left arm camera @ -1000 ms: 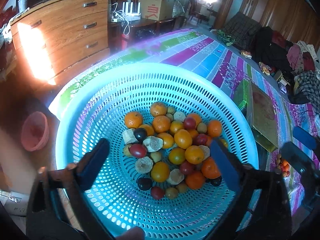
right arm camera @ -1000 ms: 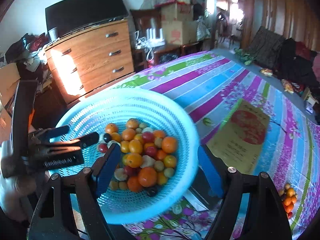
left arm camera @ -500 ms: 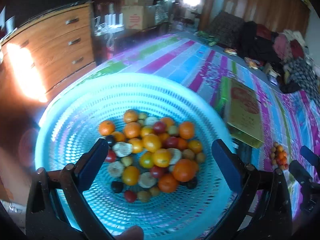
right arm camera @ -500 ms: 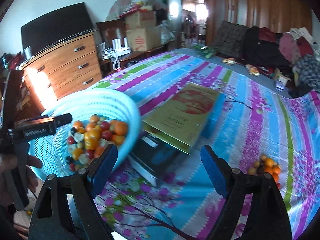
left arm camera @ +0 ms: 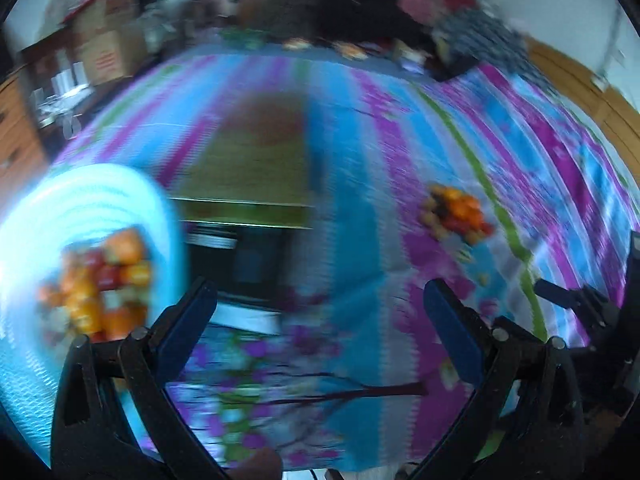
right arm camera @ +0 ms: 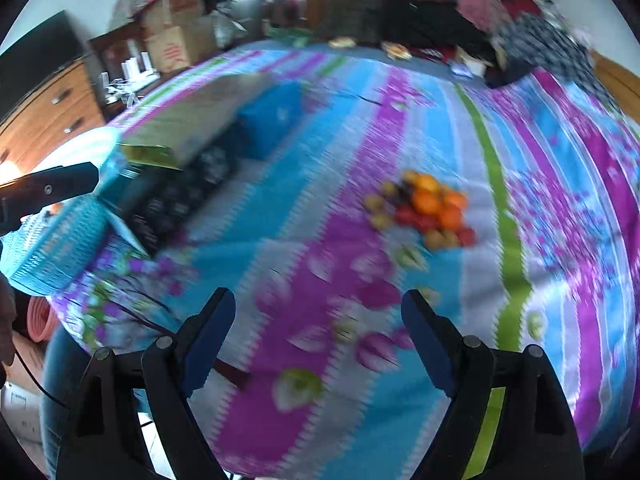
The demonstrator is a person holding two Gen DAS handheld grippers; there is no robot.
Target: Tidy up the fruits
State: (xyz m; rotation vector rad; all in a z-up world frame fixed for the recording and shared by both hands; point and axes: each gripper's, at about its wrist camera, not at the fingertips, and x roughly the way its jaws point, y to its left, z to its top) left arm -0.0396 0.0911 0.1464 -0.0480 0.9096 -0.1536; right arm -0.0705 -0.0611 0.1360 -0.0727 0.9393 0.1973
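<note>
Right wrist view: blurred orange-red fruit pile point(right arm camera: 426, 210) on striped bedspread point(right arm camera: 320, 220).

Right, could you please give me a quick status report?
Both claws, left and right, open, empty. Loose fruit pile on bedspread ahead; basket leftward. Path clear.

**Striped floral cloth carries a basket, boxes and a fruit heap**

A wide surface covered in a cloth of blue, purple and green stripes with purple flowers point(right arm camera: 500, 264) fills both views. Ahead and slightly right of the right gripper's fingers lies a small loose heap of orange, red and yellowish fruits point(right arm camera: 428, 208). Far to the left sits a round pale-blue perforated plastic basket point(left arm camera: 24, 360), at the cloth's edge. Beside it lie a flat green-and-red box point(left arm camera: 248, 168), dark boxes and a blue box point(right arm camera: 272, 118), all blurred.
</note>
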